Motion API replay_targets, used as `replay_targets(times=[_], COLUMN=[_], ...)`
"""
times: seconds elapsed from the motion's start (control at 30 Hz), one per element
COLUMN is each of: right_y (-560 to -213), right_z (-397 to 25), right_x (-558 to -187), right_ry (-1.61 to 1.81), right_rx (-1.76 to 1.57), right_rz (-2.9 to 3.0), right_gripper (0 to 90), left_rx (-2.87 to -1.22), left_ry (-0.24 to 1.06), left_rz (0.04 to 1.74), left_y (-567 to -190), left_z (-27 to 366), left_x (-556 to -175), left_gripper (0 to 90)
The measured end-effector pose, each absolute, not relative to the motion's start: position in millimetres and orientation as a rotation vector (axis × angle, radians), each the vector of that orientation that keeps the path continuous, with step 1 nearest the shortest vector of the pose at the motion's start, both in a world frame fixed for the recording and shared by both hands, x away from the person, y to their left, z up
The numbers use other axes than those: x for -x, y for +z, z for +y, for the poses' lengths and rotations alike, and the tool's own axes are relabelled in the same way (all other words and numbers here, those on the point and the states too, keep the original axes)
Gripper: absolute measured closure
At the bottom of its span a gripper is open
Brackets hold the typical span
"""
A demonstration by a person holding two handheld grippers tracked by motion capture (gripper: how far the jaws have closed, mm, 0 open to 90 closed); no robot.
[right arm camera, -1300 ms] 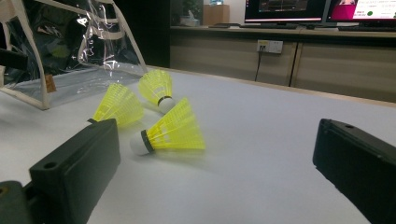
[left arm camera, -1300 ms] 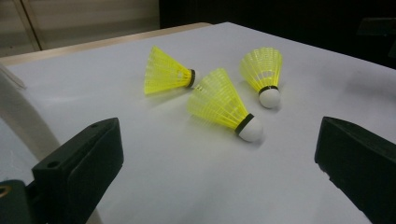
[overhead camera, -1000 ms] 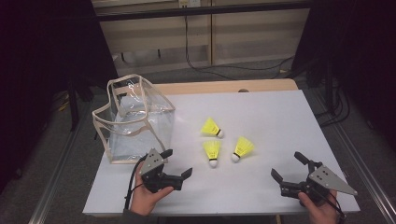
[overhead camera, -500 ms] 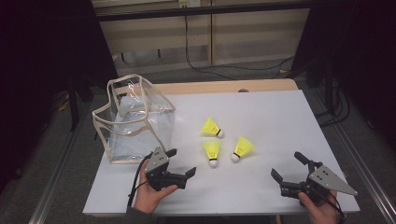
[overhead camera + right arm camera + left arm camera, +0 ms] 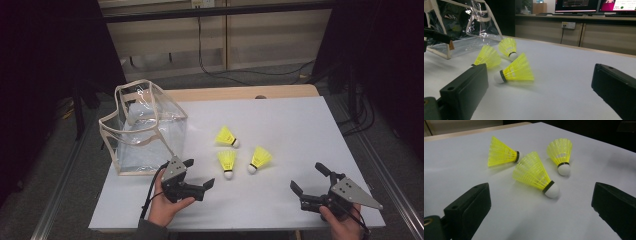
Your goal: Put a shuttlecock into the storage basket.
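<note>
The wide white desk [image 5: 300, 130] stood in a dim room with wooden cupboards and loose cables behind it. At its left side sat a see-through plastic bag with cream trim [image 5: 142, 127], open at the top and upright. Just in front of the bag, the left gripper [image 5: 199, 176] hung low over the desk with its fingers wide apart and nothing between them. It pointed at three yellow plastic shuttlecocks with white round tips, which lay close together near the middle of the desk but did not touch. The far shuttlecock [image 5: 226, 136] lay on its side. The middle shuttlecock [image 5: 227, 162] was the one nearest the left gripper, and the right shuttlecock [image 5: 259, 159] lay just beside it. Far to the right, the right gripper [image 5: 310, 178] was also open and empty, well apart from them.

The shuttlecocks looked very light, so a bump could roll them away. The yellow skirt looked thin and bendy and could squash. The hard white tip [image 5: 551, 190] seemed the best place to pinch, softly.
</note>
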State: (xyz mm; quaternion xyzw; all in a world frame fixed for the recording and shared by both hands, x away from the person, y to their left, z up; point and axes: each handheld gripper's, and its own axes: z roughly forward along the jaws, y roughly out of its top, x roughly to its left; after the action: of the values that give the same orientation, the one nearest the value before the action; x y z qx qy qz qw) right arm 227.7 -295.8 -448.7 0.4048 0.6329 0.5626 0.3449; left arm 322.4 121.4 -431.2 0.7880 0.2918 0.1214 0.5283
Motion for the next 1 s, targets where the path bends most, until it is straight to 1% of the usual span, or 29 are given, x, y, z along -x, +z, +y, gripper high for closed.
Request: replay_targets(times=[1.0], right_y=[-448.4], right_z=[-296.9], right_x=[-227.5], right_ry=[1.468], right_rx=[-1.052], right_rz=[1.639], right_gripper=[1.0], left_rx=[-1.918], left_ry=[0.238], left_rz=[0.706], left_y=[-432.7], left_z=[100.9], left_x=[-333.7], left_gripper=[2.3])
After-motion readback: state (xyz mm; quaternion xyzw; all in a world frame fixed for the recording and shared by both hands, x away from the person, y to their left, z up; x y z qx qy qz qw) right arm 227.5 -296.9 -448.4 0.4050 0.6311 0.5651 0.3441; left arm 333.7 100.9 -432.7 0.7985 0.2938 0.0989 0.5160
